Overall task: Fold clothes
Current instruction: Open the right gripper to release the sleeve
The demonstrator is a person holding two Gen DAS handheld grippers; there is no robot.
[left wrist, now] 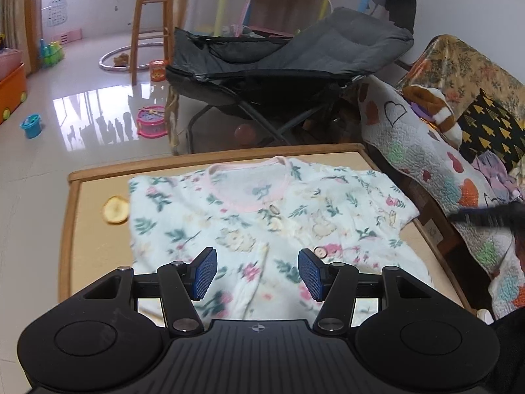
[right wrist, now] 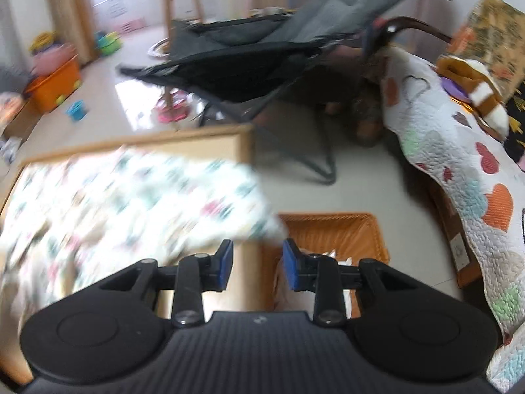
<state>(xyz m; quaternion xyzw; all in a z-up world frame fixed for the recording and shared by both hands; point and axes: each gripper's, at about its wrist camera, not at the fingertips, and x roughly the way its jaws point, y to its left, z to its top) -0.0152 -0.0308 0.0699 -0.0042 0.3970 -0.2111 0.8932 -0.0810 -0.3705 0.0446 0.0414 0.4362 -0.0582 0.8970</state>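
We keep the floral top [left wrist: 262, 216] flat on the bench [left wrist: 78, 229] (collar away) for folding; left gripper [left wrist: 257, 274] and right gripper [right wrist: 257, 264] fingers spread, empty

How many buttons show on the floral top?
3 on the top: one below the collar, one lower, one by the right pad. Folds may hide more.

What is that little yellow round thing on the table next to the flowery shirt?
Find the wooden-rimmed tan table. On it lies the white floral button-up garment. Just off its left edge sits a small yellow, peel-like round scrap, the only other loose thing visible on the tabletop.
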